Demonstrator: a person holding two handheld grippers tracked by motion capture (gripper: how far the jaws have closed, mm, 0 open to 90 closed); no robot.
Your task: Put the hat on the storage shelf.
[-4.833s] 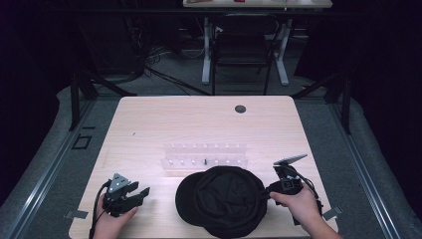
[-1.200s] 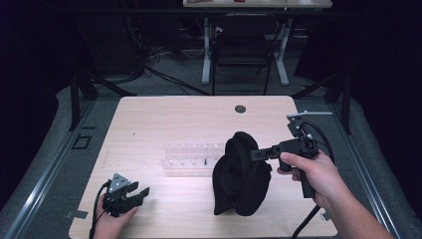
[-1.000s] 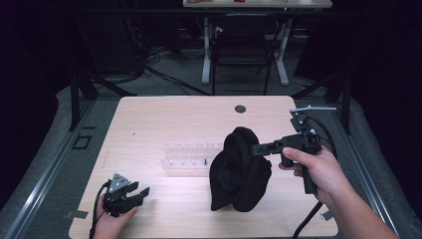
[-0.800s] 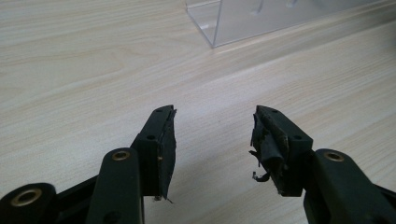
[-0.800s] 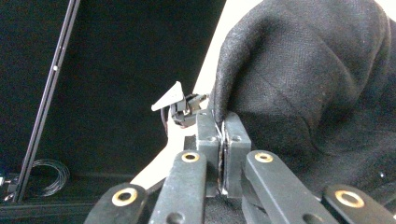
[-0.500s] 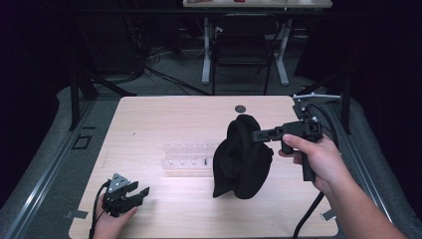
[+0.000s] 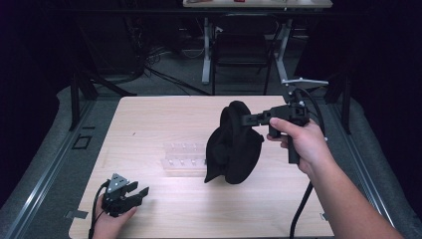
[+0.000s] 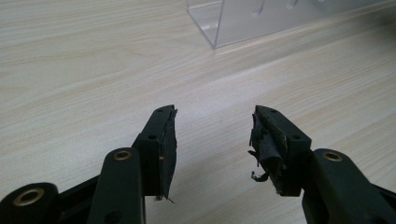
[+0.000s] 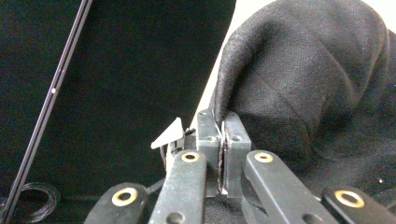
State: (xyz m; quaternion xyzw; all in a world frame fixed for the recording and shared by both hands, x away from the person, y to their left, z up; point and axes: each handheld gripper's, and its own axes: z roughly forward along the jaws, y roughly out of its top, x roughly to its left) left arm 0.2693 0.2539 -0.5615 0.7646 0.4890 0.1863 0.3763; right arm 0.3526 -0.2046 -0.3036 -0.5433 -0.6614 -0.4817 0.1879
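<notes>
Here the right gripper (image 7: 247, 119), jaws clamping the black hat (image 7: 234, 144), perhaps overhangs the clear rack (image 7: 185, 156); left gripper (image 7: 135, 195) gapes.

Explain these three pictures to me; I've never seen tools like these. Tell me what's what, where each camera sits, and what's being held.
No robot here: a person holds a two-jaw tool in each hand. The high view looks down on a wooden table. The right gripper is shut on the edge of a black hat and holds it up over the table; its own camera shows the pinch up close. The left gripper rests near the table's front edge, jaws open and empty, as its camera shows. A clear plastic rack lies beside the hat.
</notes>
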